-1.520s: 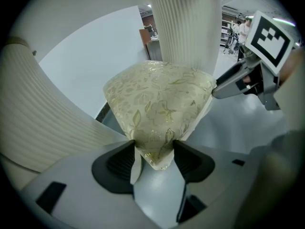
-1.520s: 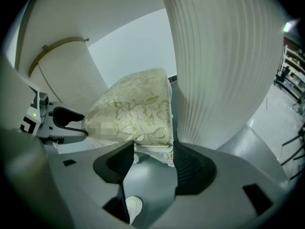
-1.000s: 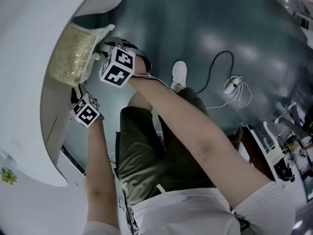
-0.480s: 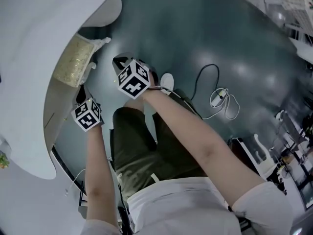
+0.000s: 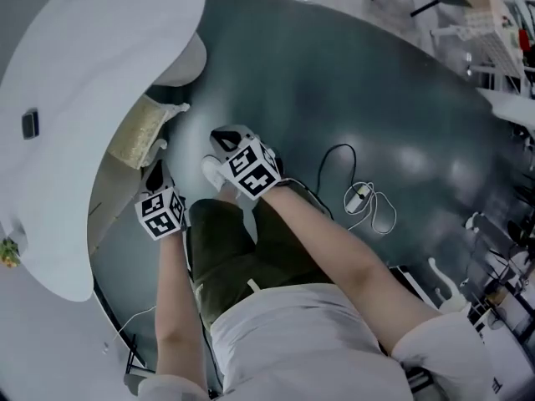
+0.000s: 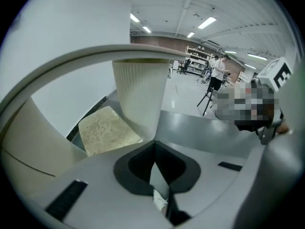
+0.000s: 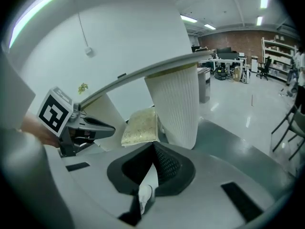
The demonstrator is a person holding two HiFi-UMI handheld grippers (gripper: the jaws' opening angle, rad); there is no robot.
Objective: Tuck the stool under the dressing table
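The stool (image 5: 139,132), with a cream fuzzy seat, stands under the white dressing table (image 5: 75,82), beside its ribbed pedestal leg (image 7: 176,104). The seat also shows in the left gripper view as the stool (image 6: 107,130) and in the right gripper view as the stool (image 7: 140,125). My left gripper (image 5: 155,176) hangs a little short of the seat, shut and empty. My right gripper (image 5: 222,138) is further right over the dark floor, also shut with nothing in it. Neither touches the stool. The left gripper (image 7: 97,126) shows at the left of the right gripper view.
A black cable with a white device (image 5: 361,197) lies on the dark floor (image 5: 351,82) to the right. The person's white shoe (image 5: 212,172) is below the right gripper. Racks and chair legs (image 5: 493,23) stand at the far right. People stand far back in the hall.
Both grippers have come up and away from the stool's seat, back toward the person. The stool stays under the table top. The head view now looks from higher.
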